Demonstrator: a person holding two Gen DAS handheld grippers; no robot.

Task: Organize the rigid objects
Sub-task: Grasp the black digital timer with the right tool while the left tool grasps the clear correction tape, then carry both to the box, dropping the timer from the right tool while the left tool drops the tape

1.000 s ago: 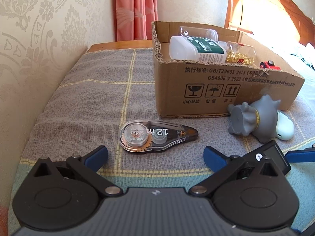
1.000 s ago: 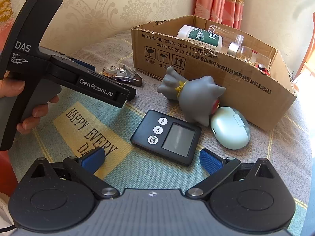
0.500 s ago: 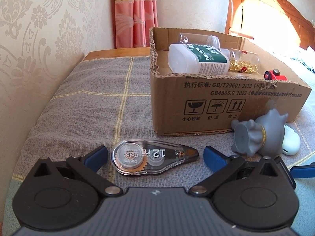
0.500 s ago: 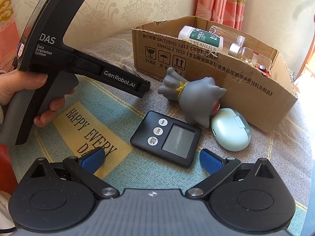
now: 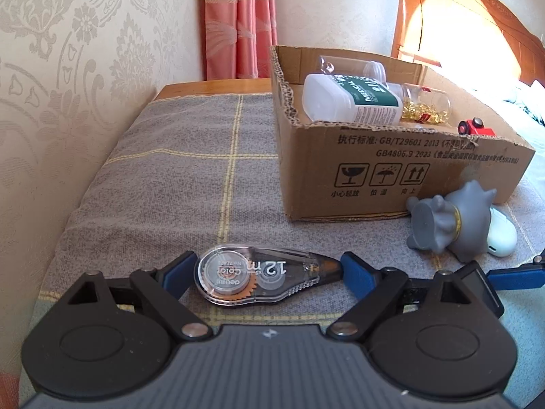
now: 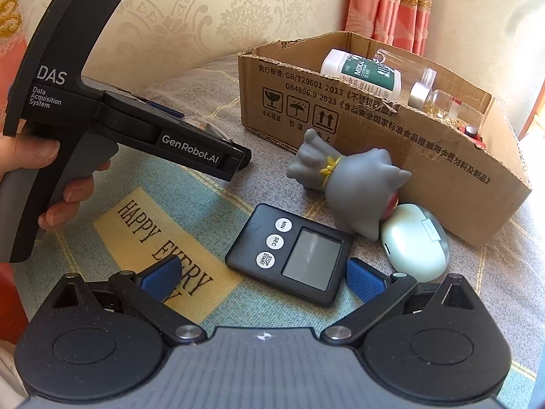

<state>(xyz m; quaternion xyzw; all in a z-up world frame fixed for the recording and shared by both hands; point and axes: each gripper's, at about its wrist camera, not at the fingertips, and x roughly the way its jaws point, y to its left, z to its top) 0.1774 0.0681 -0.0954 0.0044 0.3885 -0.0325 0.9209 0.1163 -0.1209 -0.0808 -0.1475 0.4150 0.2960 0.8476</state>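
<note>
A clear correction tape dispenser (image 5: 262,277) lies on the grey cloth between the open blue fingers of my left gripper (image 5: 269,272); the pads stand just at its two ends, contact unclear. In the right wrist view the left gripper body (image 6: 136,129) covers it. My right gripper (image 6: 262,272) is open, its fingers on either side of a black digital timer (image 6: 293,254). A grey toy figure (image 6: 354,184) and a pale green oval case (image 6: 415,242) lie by the cardboard box (image 6: 391,143).
The box (image 5: 391,170) holds a white bottle (image 5: 351,102), clear vials with gold bits (image 5: 425,105) and a red toy car (image 5: 475,127). A patterned wall runs along the left. A wooden headboard (image 5: 477,27) stands at the back right.
My left gripper has moved forward, so the tape dispenser now sits between its fingers. The right gripper has hardly moved over the timer.
</note>
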